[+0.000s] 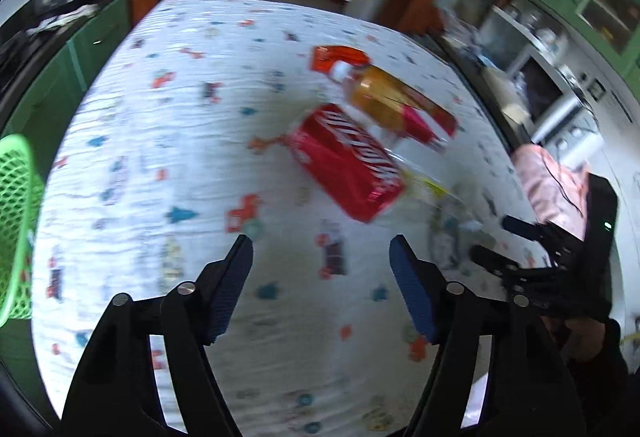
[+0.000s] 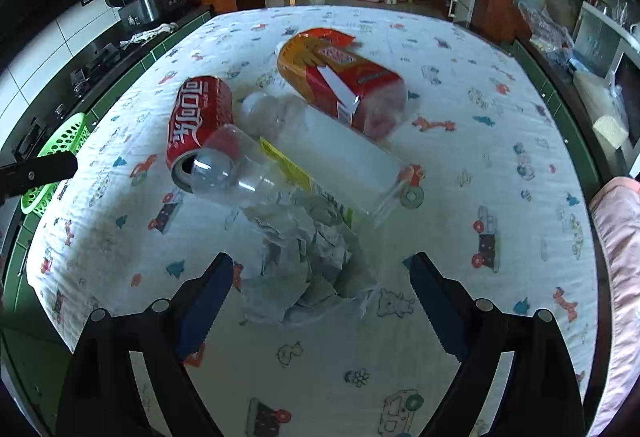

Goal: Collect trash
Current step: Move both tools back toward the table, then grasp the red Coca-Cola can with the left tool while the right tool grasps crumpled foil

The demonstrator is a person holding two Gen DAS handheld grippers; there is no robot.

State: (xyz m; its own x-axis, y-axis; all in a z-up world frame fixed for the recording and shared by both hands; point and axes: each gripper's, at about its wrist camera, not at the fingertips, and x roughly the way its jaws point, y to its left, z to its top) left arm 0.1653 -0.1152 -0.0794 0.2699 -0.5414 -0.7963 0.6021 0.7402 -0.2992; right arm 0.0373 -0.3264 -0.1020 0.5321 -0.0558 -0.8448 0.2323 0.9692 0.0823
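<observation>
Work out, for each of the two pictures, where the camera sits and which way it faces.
Left wrist: on the left gripper, tilted down at the table; shows its open fingers, the right gripper and the green basket.
Right wrist: on the right gripper, tilted down over crumpled paper; shows its open fingers.
Shared: red can, basket.

A glossy red metal cola can [image 2: 199, 125] lies on matt, crinkly printed cloth [image 2: 460, 337], beside a clear smooth plastic bottle [image 2: 288, 173], crumpled paper [image 2: 308, 261], a shiny foil-like snack bag [image 2: 340, 77] and a green plastic mesh basket [image 2: 60, 145]
</observation>
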